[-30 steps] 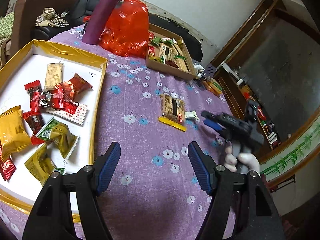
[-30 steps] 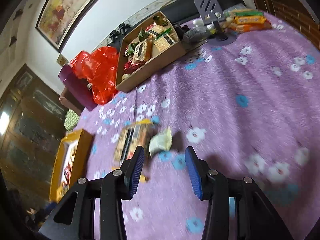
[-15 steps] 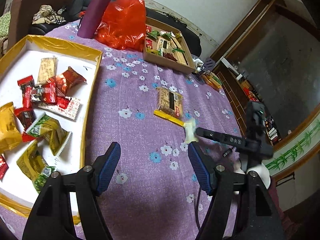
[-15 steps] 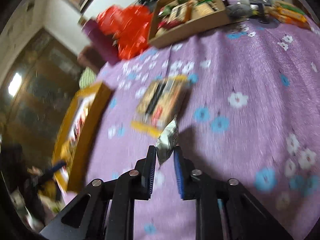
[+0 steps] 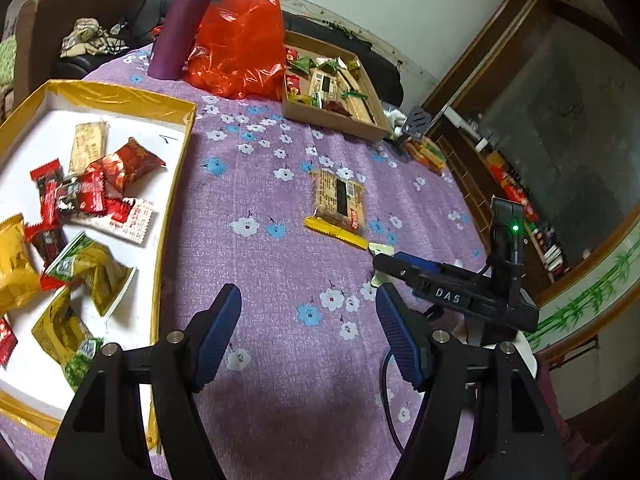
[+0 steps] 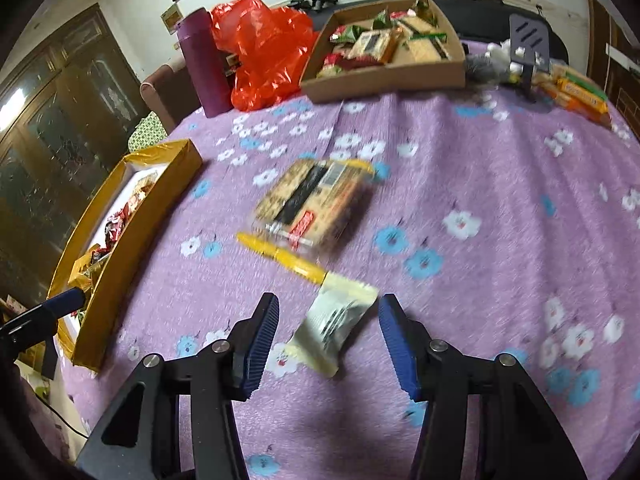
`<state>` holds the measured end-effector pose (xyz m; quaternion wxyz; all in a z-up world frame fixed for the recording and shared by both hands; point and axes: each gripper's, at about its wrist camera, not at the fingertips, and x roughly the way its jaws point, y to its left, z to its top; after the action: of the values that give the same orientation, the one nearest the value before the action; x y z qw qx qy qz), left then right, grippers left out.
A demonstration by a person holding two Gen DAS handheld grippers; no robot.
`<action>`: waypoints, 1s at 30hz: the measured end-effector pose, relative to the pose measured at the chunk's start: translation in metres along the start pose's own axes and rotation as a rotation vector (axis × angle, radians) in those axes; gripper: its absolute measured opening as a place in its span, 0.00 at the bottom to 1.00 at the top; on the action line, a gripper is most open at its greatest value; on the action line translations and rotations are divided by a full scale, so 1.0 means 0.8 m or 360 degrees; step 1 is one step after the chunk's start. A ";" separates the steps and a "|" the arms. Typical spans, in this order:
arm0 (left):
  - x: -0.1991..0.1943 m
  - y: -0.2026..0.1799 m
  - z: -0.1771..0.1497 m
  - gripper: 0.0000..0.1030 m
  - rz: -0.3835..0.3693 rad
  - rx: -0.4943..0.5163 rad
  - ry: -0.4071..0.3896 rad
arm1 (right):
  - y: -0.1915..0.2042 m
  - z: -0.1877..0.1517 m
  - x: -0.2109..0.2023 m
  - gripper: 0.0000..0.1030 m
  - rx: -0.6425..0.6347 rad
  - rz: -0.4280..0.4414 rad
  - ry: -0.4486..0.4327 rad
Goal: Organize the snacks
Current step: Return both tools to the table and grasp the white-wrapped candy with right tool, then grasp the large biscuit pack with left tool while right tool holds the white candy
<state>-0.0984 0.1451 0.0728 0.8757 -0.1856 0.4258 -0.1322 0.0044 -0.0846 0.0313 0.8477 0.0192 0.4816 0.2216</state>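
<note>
A small pale green snack packet (image 6: 334, 326) lies on the purple floral cloth between the open jaws of my right gripper (image 6: 326, 340), untouched by the pads. A larger brown biscuit pack with a yellow edge (image 6: 310, 208) lies just beyond it; it also shows in the left wrist view (image 5: 340, 204). My left gripper (image 5: 308, 332) is open and empty above the cloth, right of the gold-rimmed tray (image 5: 176, 160) that holds several wrapped snacks. The right gripper (image 5: 404, 266) shows in the left wrist view, over the pale packet (image 5: 380, 248).
A cardboard box of snacks (image 6: 384, 74) stands at the back, with a red plastic bag (image 6: 264, 52) and a purple bottle (image 6: 202, 62) to its left. Orange snack packs (image 6: 580, 94) and a dark stand (image 6: 526, 42) are at the back right.
My right gripper was shut on the pale packet half a second ago; now its jaws are open and the packet lies on the cloth. The left gripper has barely moved.
</note>
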 end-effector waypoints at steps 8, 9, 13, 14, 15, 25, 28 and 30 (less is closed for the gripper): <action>0.051 -0.030 0.036 0.67 0.0034 0.0133 0.0089 | -0.008 -0.014 0.000 0.24 0.0032 -0.0054 -0.0066; 0.062 -0.034 0.042 0.67 0.0026 0.0137 0.0111 | -0.011 -0.015 -0.003 0.24 0.0043 -0.0055 -0.0090; 0.112 -0.058 0.065 0.67 -0.0016 0.0189 0.0178 | -0.045 -0.015 -0.022 0.24 0.0187 0.0037 -0.0204; 0.125 -0.065 0.071 0.67 -0.0007 0.0220 0.0183 | -0.055 -0.014 -0.025 0.24 0.0230 0.0059 -0.0224; 0.139 -0.073 0.077 0.67 0.0006 0.0259 0.0187 | -0.061 -0.014 -0.028 0.24 0.0260 0.0069 -0.0235; 0.237 -0.101 0.104 0.70 0.0306 0.0538 0.0246 | -0.081 -0.015 -0.022 0.24 0.0365 0.0135 -0.0207; 0.248 -0.094 0.099 0.75 0.0348 0.0538 0.0272 | -0.077 -0.015 -0.021 0.24 0.0349 0.0140 -0.0205; 0.252 -0.098 0.094 0.76 0.0406 0.0596 0.0272 | -0.077 -0.016 -0.021 0.24 0.0348 0.0145 -0.0203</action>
<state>0.0771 0.0122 0.0093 0.8652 0.0472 0.4863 -0.1125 0.0082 -0.1488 0.0230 0.8585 0.1472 0.4468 0.2044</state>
